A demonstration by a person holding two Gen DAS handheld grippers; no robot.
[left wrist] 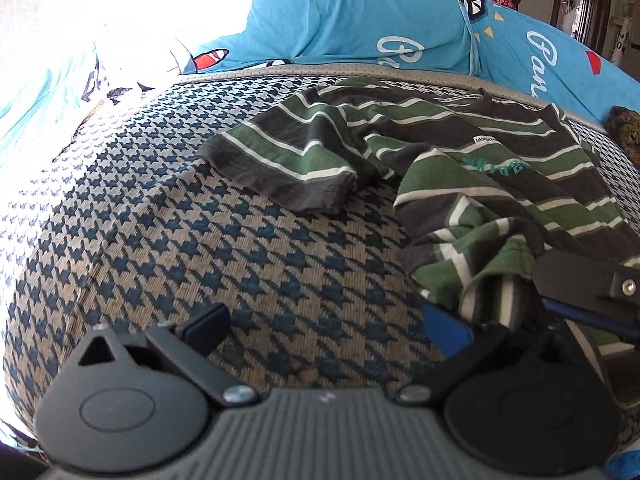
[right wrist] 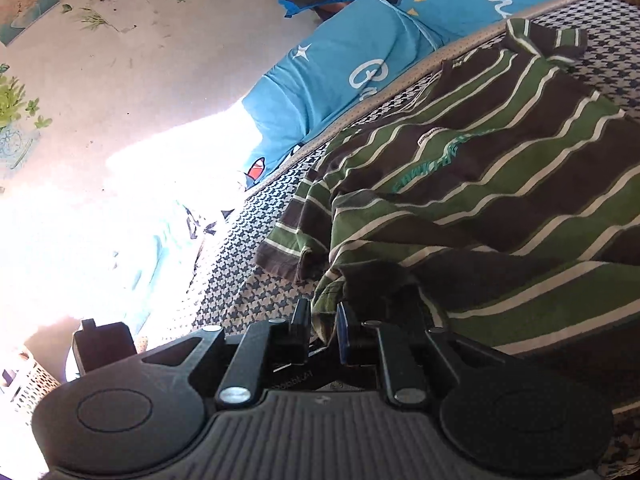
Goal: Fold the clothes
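Note:
A green, dark grey and white striped T-shirt [left wrist: 460,168] lies rumpled on a houndstooth-patterned bed cover [left wrist: 200,240], one sleeve spread to the left. My left gripper [left wrist: 326,326] is open above the bare cover, and its right pad [left wrist: 444,328] sits beside the bunched hem. My right gripper [left wrist: 540,288] comes in from the right edge at that same hem. In the right wrist view the striped T-shirt [right wrist: 480,200] fills the right side, and my right gripper [right wrist: 324,320] is nearly closed with a fold of its hem pinched between the pads.
Blue printed bedding [left wrist: 380,28] is heaped along the far edge of the bed. A brown object [left wrist: 626,132] sits at the far right. A white woven basket [right wrist: 24,376] stands low on the left, beside a wall with flower decals [right wrist: 16,100].

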